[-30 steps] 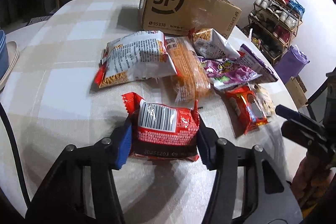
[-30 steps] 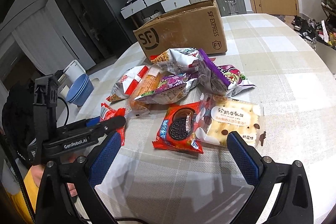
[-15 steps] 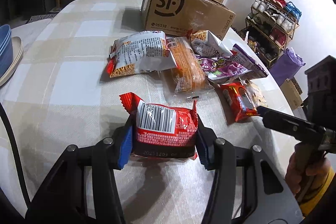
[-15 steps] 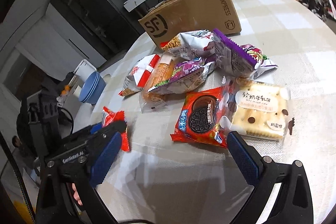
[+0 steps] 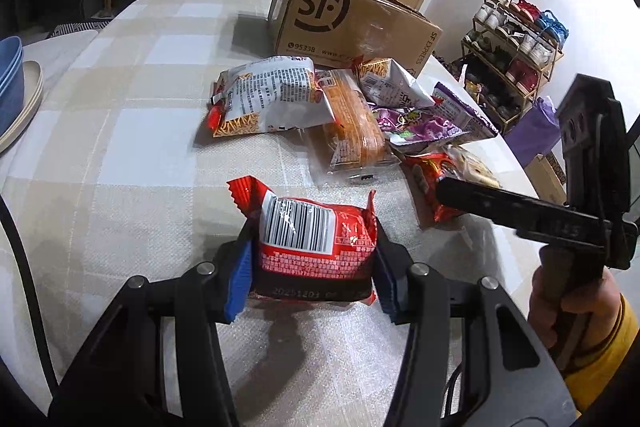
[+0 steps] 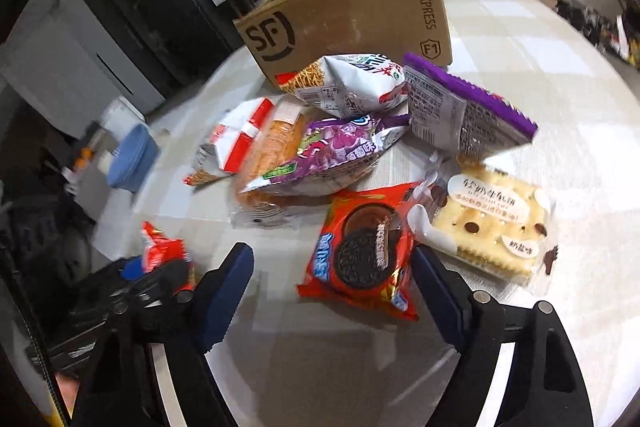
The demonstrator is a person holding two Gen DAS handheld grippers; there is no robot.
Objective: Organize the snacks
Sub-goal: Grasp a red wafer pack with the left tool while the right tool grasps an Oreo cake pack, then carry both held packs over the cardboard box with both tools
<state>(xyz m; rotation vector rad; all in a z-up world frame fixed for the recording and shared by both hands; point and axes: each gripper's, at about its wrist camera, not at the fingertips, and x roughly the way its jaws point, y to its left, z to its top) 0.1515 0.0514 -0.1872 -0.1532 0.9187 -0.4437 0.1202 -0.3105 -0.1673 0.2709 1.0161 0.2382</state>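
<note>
Right gripper jaws just closing, cookie pack between pads, untouched, long way pointing ahead. Left gripper squeezes red pack.

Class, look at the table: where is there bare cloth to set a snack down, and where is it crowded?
Bare cloth lies between the blue bowls and the noodle bag. Crowded: the snack heap before the cardboard box.
</note>
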